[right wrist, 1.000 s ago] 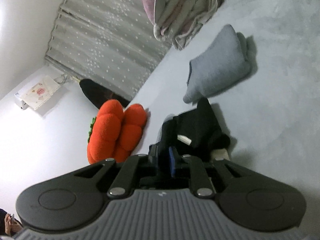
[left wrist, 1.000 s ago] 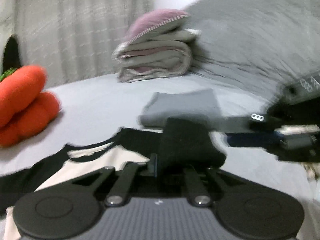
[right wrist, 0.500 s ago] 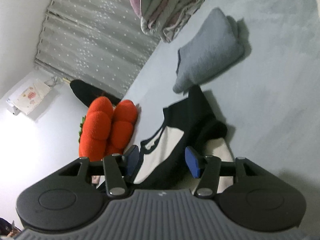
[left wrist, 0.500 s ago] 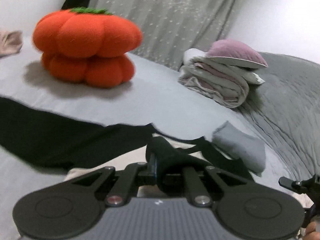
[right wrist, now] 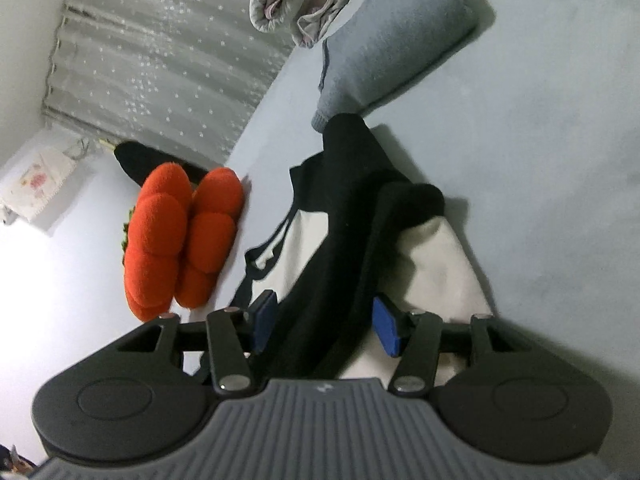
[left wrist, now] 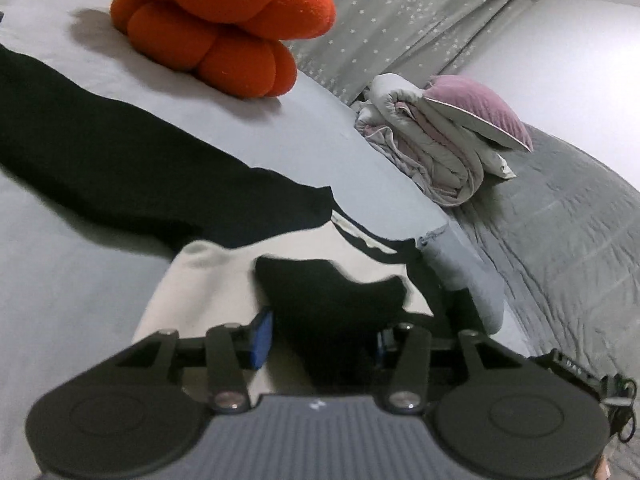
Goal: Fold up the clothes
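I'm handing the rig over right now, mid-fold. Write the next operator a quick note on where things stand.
Left gripper: jaws opening, black sleeve end between the pads, not pinched.
Right gripper: open, astride the folded-in black sleeve, not gripping.
The black-and-cream top lies on the grey bed; its other sleeve lies stretched out toward the orange cushion. A folded grey garment sits just beyond the top.
Done: one sleeve laid across the body.
Left: fold the other sleeve in, then fold the body.
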A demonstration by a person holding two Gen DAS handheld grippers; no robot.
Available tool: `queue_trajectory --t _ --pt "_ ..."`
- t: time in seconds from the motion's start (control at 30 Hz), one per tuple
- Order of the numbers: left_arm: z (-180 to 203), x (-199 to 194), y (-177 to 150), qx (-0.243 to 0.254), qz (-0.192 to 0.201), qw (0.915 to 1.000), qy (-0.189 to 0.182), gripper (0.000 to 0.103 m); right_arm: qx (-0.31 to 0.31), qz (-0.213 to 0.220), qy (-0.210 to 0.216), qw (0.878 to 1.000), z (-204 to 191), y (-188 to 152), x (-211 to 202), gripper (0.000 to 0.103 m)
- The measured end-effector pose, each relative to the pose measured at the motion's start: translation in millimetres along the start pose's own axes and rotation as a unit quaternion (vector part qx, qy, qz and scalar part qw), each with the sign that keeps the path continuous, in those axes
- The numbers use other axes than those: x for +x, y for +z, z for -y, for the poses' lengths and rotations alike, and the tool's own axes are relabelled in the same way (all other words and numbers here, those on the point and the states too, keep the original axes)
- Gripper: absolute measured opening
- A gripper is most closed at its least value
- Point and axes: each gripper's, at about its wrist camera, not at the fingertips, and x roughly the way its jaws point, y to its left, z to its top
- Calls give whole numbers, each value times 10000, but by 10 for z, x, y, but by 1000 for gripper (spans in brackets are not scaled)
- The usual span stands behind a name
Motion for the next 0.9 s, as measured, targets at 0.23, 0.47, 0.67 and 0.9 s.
queue_trajectory --t 0.23,0.47,0.67,0.9 --pt "11 145 184 -144 45 9997 213 45 105 271 77 9995 36 50 64 56" --pt "-23 85 320 23 95 9976 683 10 367 698 303 9964 112 190 95 56" --pt "138 -63 465 643 567 9945 594 8 831 1021 626 9893 233 213 24 54" --pt "205 -209 658 945 1171 9881 333 8 664 1236 591 9883 212 221 -25 25"
